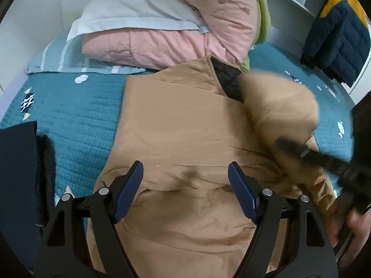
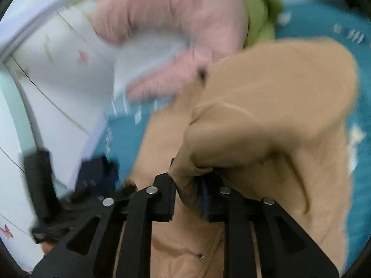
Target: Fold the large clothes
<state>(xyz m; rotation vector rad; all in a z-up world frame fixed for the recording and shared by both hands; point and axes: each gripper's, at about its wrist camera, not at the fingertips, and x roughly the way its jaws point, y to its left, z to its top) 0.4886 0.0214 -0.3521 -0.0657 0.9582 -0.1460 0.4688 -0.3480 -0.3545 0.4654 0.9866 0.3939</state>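
Observation:
A tan jacket (image 1: 180, 120) with a black collar lining (image 1: 228, 81) lies spread on the teal quilted bed (image 1: 76, 115). My left gripper (image 1: 185, 173) hovers open above the jacket's lower part, blue pads (image 1: 129, 187) apart with only flat cloth below. My right gripper (image 2: 192, 185) is shut on a bunched fold of the tan jacket (image 2: 266, 115), which hangs lifted and blurred over the body of the garment. In the left wrist view the right gripper (image 1: 292, 146) comes in from the right as a blurred black shape, carrying the raised tan sleeve (image 1: 283, 106).
Pink bedding (image 1: 176, 41) and a grey-white pillow (image 1: 129, 14) are piled at the head of the bed, with a green cloth (image 1: 263, 16) behind. A navy and yellow puffer jacket (image 1: 336, 44) hangs at right. Dark folded clothing (image 1: 20, 173) lies at left. A hand (image 1: 357, 222) holds the right gripper.

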